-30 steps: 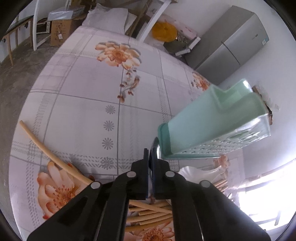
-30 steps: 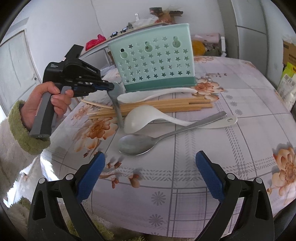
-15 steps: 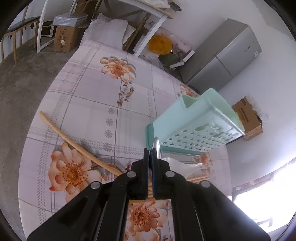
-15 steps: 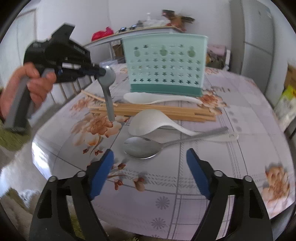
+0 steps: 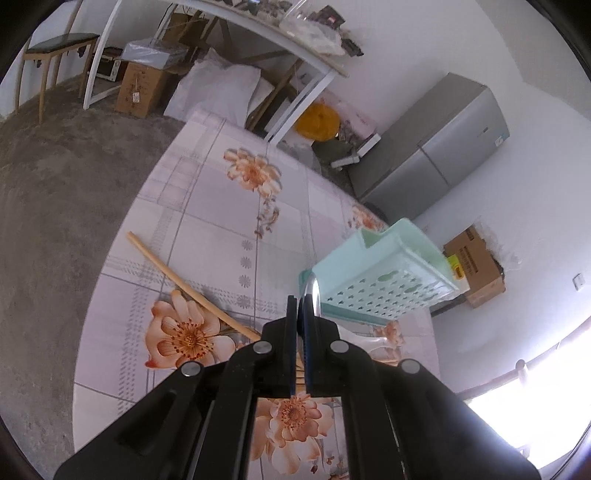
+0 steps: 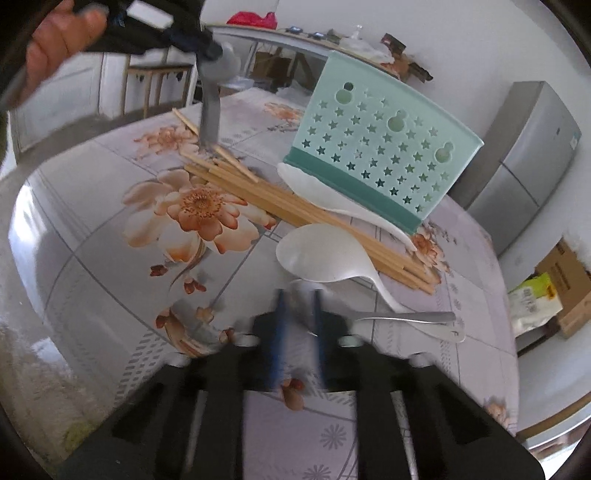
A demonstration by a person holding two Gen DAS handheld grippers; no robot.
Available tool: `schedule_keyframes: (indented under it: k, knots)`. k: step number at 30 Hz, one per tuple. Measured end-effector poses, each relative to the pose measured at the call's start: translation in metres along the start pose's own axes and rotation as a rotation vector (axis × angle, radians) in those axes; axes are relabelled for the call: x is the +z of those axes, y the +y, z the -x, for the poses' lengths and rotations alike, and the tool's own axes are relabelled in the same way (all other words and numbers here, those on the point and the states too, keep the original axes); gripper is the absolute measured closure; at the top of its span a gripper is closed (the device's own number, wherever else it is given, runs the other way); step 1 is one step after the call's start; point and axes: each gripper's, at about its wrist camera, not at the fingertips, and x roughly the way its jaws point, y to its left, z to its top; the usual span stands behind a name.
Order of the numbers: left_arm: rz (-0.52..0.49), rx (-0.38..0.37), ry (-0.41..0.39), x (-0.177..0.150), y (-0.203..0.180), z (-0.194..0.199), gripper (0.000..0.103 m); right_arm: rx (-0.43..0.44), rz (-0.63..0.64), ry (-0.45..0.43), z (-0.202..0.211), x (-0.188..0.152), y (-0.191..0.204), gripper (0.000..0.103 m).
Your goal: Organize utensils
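My left gripper [image 5: 300, 299] is shut on the rounded end of a grey metal utensil [image 5: 312, 291], held up in front of the mint-green star-holed basket [image 5: 384, 273]. In the right wrist view that utensil [image 6: 210, 107] hangs from the left gripper [image 6: 207, 46], its lower end just above the bundle of chopsticks [image 6: 258, 192]. My right gripper [image 6: 299, 310] is blurred and its jaws are closing on the bowl end of the metal spoon [image 6: 406, 316] lying on the table. A white ladle [image 6: 325, 254] and a flat white spoon [image 6: 332, 199] lie before the basket [image 6: 376, 147].
One loose chopstick [image 5: 177, 277] lies apart on the floral tablecloth [image 5: 207, 206]. A person's hand [image 6: 62, 33] holds the left gripper. A grey fridge [image 5: 436, 147] and a cardboard box [image 5: 476, 266] stand beyond the table. The table edge [image 6: 33, 229] curves close at the left.
My right gripper moved forward over the metal spoon, rolled, and its jaws went from wide apart to narrow. The left gripper rose and drew back with its utensil.
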Motion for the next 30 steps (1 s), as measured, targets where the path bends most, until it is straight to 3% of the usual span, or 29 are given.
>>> schedule_keyframes:
  k: [7, 11, 16, 20, 23, 30]
  knots:
    - [-0.045, -0.036, -0.088, 0.01, -0.015, 0.031, 0.101, -0.003, -0.015, -0.049, 0.025, 0.004, -0.005, 0.101]
    - [-0.082, -0.067, -0.131, 0.022, -0.034, 0.044, 0.101, 0.037, -0.101, -0.103, 0.045, 0.012, -0.022, 0.102]
    - [-0.151, -0.11, -0.241, 0.051, -0.073, 0.061, 0.101, 0.093, -0.235, -0.182, 0.073, 0.024, -0.057, 0.103]
    - [-0.231, -0.078, -0.369, 0.072, -0.108, 0.069, 0.101, 0.141, -0.33, -0.244, 0.092, 0.03, -0.085, 0.103]
    - [-0.306, -0.008, -0.47, 0.084, -0.135, 0.06, 0.101, 0.176, -0.388, -0.291, 0.103, 0.034, -0.104, 0.103]
    - [-0.442, 0.134, -0.522, 0.09, -0.159, 0.002, 0.101, 0.252, -0.493, -0.389, 0.121, 0.039, -0.145, 0.103]
